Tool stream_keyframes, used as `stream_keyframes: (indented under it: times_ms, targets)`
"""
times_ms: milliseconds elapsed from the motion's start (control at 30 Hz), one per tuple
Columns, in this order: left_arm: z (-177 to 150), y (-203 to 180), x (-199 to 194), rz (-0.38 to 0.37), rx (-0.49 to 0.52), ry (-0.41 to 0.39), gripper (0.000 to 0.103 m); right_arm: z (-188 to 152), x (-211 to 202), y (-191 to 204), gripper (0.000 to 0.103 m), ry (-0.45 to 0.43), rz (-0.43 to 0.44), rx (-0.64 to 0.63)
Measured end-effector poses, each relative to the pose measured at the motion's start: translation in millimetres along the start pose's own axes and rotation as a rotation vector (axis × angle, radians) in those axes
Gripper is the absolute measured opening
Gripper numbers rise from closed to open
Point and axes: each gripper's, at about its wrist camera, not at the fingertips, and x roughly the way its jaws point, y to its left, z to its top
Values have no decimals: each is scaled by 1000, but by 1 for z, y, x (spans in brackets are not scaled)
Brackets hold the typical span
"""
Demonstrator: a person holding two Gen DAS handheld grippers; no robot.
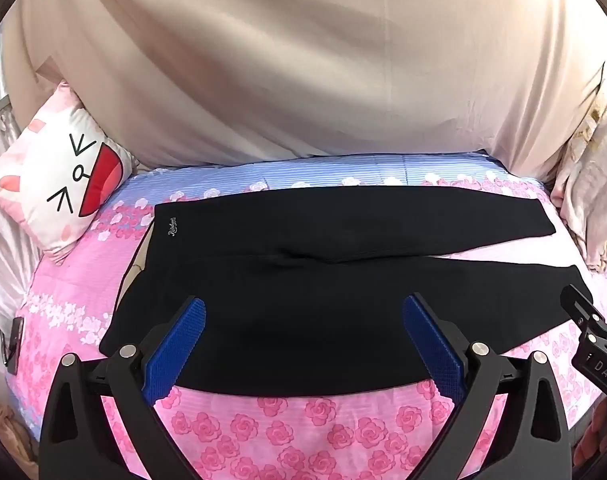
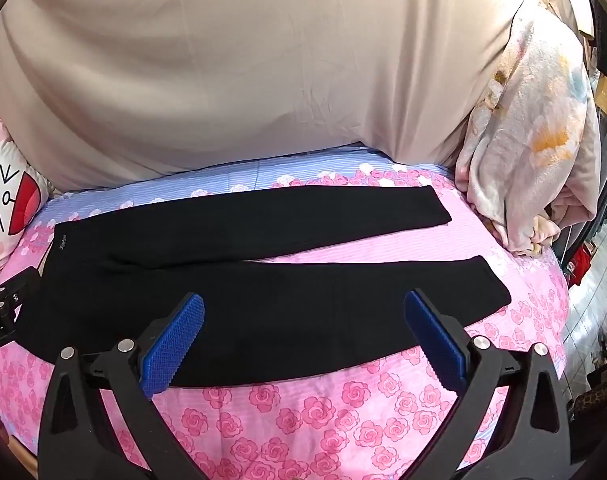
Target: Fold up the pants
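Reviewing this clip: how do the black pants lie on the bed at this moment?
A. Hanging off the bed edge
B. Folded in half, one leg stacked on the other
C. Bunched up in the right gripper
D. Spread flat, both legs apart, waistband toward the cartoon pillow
D: the black pants lie flat on the rose-print bedsheet, legs separated, with the waistband on the side of the cartoon pillow.

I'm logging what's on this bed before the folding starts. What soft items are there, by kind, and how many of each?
Pants: 1, black, spread flat with both legs apart
Pillow: 1, white and pink, with a cartoon face
Blanket: 1, pale and bunched at the right end
Bedsheet: 1, pink with roses
Total: 4
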Motion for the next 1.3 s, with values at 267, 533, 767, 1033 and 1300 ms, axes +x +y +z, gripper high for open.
stream_keyframes:
  times_ms: [267, 533, 767, 1033, 1300]
  targets:
    - [0, -1, 0, 7, 12, 1, 97, 0, 0, 0, 98, 3, 0, -1]
    - [-2, 1, 0, 11, 10, 1, 97, 6, 2, -3, 98, 4, -1, 1]
    - [-3, 3, 0, 17, 6, 1, 97, 9, 1, -4, 98, 2, 5, -5]
    - [-4, 3, 1, 22, 7, 5, 97, 9, 3, -1, 98, 4, 12, -7]
    - [-7, 5, 2, 26, 6, 8, 97, 7, 5, 3, 98, 7, 14, -13]
